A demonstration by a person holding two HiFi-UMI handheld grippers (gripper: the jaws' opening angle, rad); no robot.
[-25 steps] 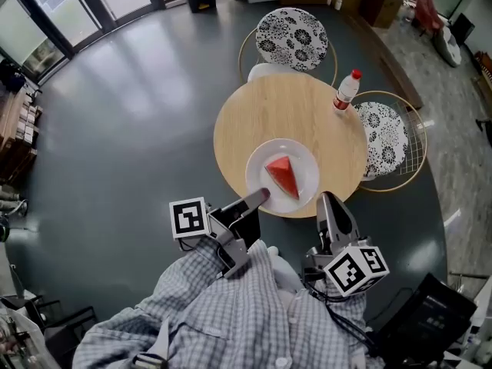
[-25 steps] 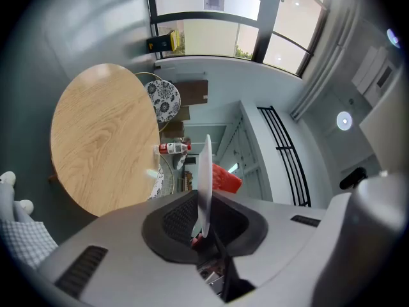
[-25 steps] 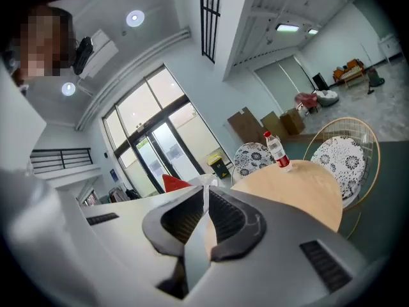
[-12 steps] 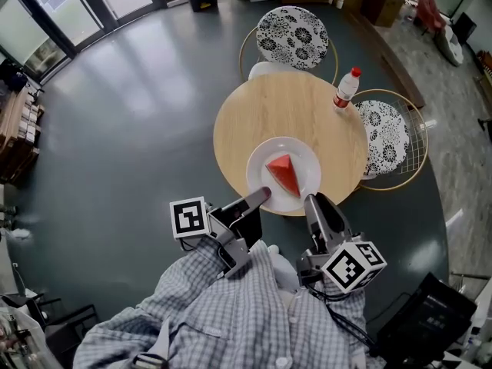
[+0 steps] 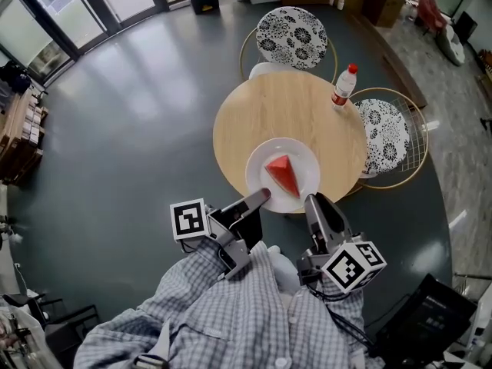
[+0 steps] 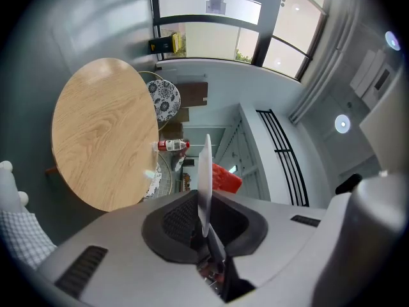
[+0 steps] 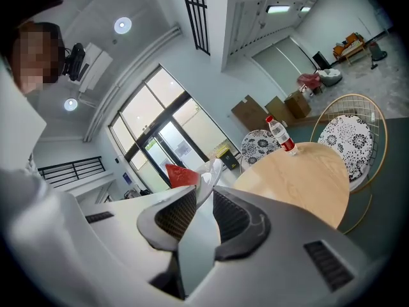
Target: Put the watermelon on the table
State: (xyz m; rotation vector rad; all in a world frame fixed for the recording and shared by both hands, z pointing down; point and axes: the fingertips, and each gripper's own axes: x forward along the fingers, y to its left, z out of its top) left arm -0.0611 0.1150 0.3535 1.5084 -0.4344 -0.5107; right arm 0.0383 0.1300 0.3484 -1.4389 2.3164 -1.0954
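Pinching plate (image 5: 304, 158) rim: left tool (image 5: 261, 197), right tool (image 5: 314, 203); watermelon (image 5: 283, 175) aboard.

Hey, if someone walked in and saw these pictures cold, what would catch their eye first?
The red watermelon wedge stands out first, on a white plate at the near edge of the round wooden table. The left gripper and the right gripper both clamp the plate's near rim. A red-capped bottle stands at the table's far edge.
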